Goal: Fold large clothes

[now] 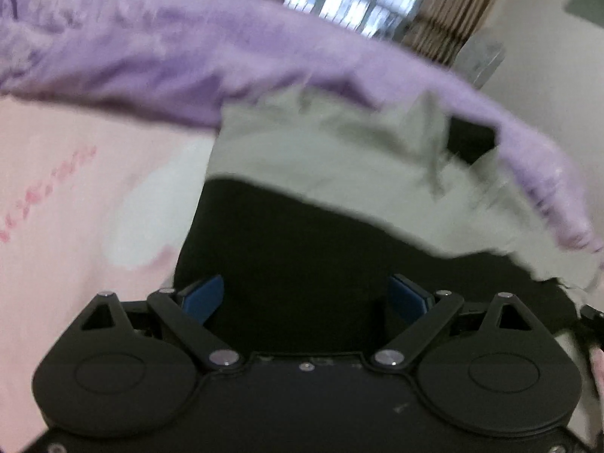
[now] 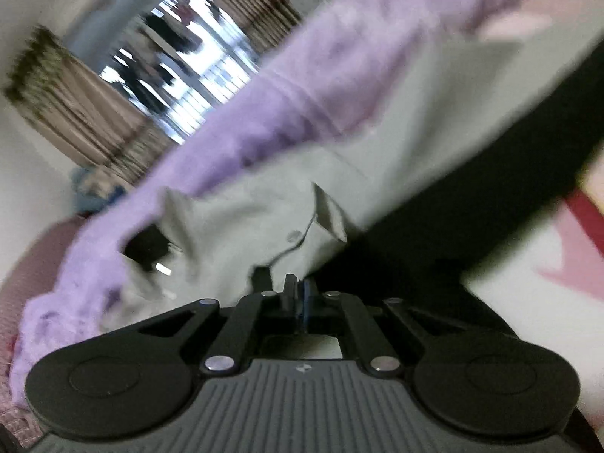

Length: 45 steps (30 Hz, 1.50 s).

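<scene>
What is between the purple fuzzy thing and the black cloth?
A grey shirt lies between the purple garment and the black cloth, clearest in the left wrist view.

Left gripper (image 1: 306, 294): matte black housing, two round embossed discs flanking centre, silver pivot screws on black linkage arms, blue pads (image 1: 204, 296) on fingertips. Right gripper (image 2: 298, 294): same black discs and silver screws, plus grey ribbed plate between discs with small diamond mark; thin blue pad edge at fingertips.
</scene>
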### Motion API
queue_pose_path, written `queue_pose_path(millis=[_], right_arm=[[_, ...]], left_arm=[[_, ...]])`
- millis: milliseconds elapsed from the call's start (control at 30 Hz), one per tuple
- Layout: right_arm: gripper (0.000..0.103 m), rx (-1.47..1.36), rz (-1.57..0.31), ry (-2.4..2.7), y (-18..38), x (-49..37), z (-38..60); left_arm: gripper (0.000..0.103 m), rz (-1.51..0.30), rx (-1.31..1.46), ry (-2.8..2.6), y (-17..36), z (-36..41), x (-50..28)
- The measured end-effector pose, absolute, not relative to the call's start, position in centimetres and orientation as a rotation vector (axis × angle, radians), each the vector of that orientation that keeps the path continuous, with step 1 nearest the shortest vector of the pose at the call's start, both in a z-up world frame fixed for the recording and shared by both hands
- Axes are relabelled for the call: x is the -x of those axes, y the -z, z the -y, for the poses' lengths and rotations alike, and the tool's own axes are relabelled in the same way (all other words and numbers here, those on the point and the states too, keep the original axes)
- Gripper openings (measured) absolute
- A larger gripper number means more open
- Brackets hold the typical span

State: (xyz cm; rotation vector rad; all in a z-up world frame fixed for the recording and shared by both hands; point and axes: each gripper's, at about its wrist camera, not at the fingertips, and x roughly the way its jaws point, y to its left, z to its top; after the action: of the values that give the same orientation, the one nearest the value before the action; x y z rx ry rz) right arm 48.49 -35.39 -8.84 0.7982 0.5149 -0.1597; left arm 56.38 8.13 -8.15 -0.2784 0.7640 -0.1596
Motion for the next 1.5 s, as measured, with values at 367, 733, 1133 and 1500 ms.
queue_pose_path(millis=[367, 733, 1133, 1500], right_arm=[[0.028, -0.659, -0.410, 0.199, 5.5, -45.6, 34.2], [0.028, -0.592, -0.567, 0.170, 8.1, -52.3, 31.8], [0.051, -0.745, -0.418, 0.302, 7.0, -41.7, 43.7], [0.052, -1.076, -0.292, 0.629, 11.1, -34.2, 60.5]], left_arm=[[0.095, -0.654, 0.216, 0.192, 3.9, -7.6, -54.9], [0.095, -0.758, 0.104, 0.169, 7.9, -5.0, -57.2], [0.097, -0.738, 0.096, 0.162, 5.8, -5.9, -55.5], [0.098, -0.752, 0.050, 0.103, 6.4, -5.4, -55.8]])
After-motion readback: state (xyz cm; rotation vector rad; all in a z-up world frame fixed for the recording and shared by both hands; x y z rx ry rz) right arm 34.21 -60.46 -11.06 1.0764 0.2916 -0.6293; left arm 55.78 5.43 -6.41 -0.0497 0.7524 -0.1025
